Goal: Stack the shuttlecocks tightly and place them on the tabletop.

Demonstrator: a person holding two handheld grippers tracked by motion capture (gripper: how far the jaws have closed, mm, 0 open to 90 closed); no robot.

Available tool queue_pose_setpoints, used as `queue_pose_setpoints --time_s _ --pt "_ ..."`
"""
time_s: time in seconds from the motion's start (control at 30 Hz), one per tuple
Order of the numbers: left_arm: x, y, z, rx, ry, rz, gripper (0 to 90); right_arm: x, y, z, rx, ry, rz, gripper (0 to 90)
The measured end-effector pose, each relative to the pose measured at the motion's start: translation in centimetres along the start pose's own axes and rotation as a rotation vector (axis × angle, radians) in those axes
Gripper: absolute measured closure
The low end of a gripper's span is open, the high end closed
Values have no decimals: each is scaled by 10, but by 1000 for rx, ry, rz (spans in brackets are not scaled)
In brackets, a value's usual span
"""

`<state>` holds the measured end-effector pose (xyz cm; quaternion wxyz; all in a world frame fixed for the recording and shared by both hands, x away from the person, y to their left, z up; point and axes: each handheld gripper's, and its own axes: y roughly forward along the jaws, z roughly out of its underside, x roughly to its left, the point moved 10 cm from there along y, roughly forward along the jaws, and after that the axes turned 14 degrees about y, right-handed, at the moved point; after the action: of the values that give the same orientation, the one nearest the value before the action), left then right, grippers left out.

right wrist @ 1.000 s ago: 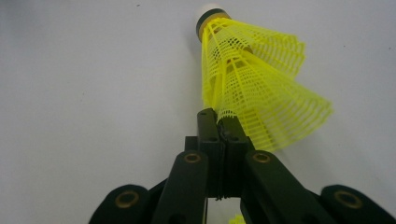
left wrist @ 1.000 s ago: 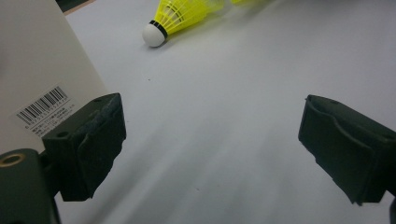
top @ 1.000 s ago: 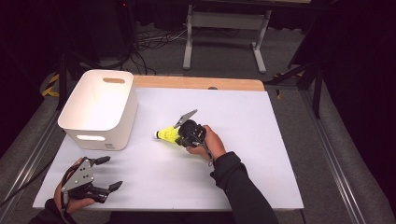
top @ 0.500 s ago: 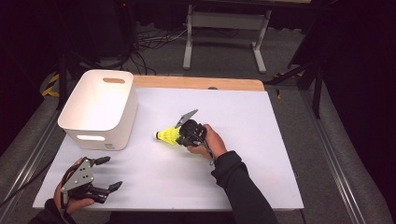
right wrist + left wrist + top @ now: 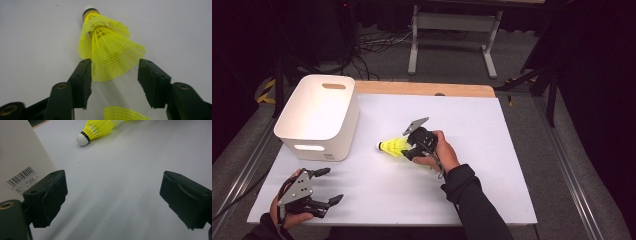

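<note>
**Right gripper lets go of the shuttlecock**

Right gripper [image 5: 113, 82] has just been opening – its jaws stand about half apart, the yellow shuttlecock's [image 5: 110, 55] skirt lying loose between them, the pads no longer pressing. It lies mid-table, cork toward the bin [image 5: 319, 117] by the left edge. To finish cleanly, draw straight back so no pad snags the mesh. Left gripper [image 5: 324, 186], wide open and empty, rests at the table's [image 5: 492, 165] near-left corner.

The bench [image 5: 492, 150] has a white top with a wooden far edge. Behind it, a grey floor [image 5: 452, 55] carries black cables [image 5: 377, 42] and a metal stand [image 5: 454, 22]. The room is dark.
</note>
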<state>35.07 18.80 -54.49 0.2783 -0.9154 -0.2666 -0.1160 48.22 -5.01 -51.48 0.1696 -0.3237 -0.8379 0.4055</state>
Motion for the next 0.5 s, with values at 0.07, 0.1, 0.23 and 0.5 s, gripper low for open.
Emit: queue_pose_setpoints --time_s 0.07,0.1,0.23,0.5 --pt "0 0 0 0 -3 1 86 -1 -5 -1 -17 7 6 393" --pt "0 0 0 1 -2 1 86 -1 -7 -2 -29 10 10 379" --pt "0 1 0 -1 -2 -1 86 -6 -16 -2 -57 14 48 314" --pt "0 0 -1 -4 2 -6 86 -17 -35 1 -121 39 109 216"
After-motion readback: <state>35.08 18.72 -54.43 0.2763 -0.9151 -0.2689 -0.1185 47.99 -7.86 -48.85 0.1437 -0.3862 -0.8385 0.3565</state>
